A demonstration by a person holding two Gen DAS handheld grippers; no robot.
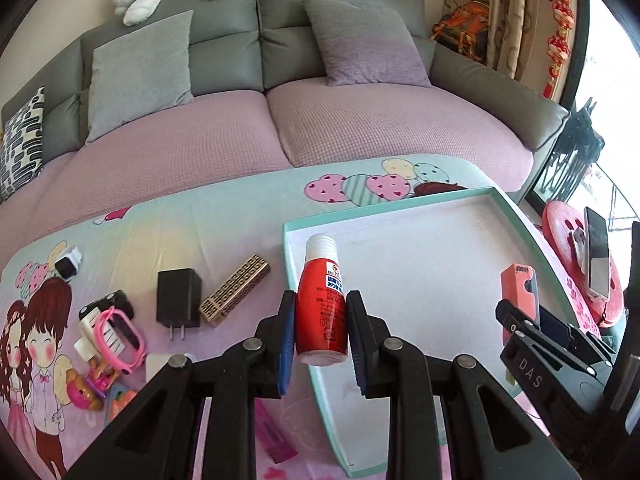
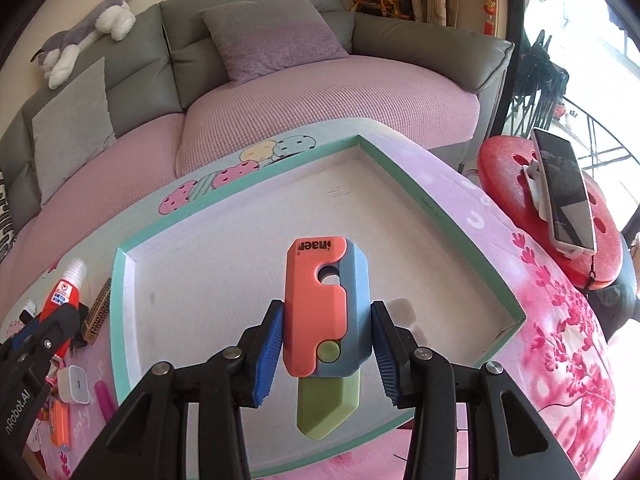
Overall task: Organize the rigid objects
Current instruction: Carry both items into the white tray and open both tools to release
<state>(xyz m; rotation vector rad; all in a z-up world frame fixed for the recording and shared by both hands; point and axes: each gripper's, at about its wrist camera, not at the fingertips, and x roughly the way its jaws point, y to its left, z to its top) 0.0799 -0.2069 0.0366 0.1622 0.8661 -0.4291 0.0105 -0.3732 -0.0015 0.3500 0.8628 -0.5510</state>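
Note:
My left gripper (image 1: 320, 320) is shut on a red bottle with a white cap (image 1: 321, 300), held over the left edge of the white tray with a teal rim (image 1: 420, 280). My right gripper (image 2: 326, 332) is shut on an orange, blue and green toy knife (image 2: 320, 308), held above the tray's floor (image 2: 240, 260). The right gripper with the toy knife (image 1: 518, 292) also shows at the right of the left wrist view. The left gripper and red bottle (image 2: 64, 292) show at the far left of the right wrist view.
Left of the tray lie a black charger (image 1: 178, 300), a gold patterned bar (image 1: 235, 290), pink toy glasses (image 1: 122, 336), a small toy piano and other small toys. A white charger (image 2: 76, 384) lies nearby. A phone (image 2: 564, 188) rests on a red stool (image 2: 512, 172) at right. A sofa stands behind.

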